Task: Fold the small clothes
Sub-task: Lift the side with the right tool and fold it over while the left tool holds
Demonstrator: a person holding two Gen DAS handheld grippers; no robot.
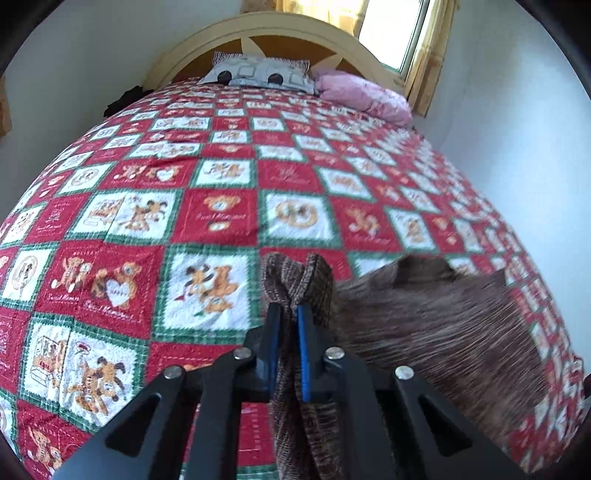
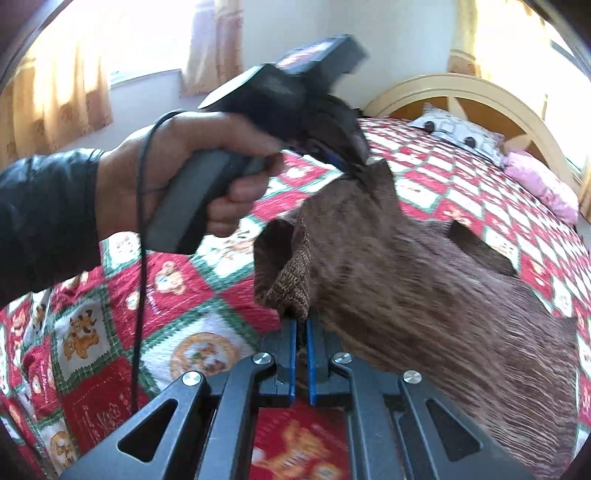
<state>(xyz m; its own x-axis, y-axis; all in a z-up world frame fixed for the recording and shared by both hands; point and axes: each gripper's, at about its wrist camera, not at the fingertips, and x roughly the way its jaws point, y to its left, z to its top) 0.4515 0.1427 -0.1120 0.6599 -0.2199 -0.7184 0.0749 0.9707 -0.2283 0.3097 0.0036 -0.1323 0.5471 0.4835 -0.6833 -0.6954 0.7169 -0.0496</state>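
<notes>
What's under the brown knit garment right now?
The brown knit garment, pinched by the left gripper and right gripper, hangs over the patchwork bedspread. Whatever lies directly beneath it is covered.

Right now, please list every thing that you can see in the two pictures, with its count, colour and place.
knitted garment: one, brown, held up above the bedspread by both grippers
bedspread: one, red, white and green squares with teddy bears, covers the whole bed
headboard: one, cream with brown panels, at the far end of the bed
patterned pillow: one, grey and white, against the headboard
pink pillow: one, beside the patterned pillow, near the window
curtains: yellowish, at the windows
left gripper: black with blue pads, closed on a garment edge
right gripper: black with blue pads, closed on another edge
left hand: one, holds the left gripper's handle, dark sleeve
</notes>
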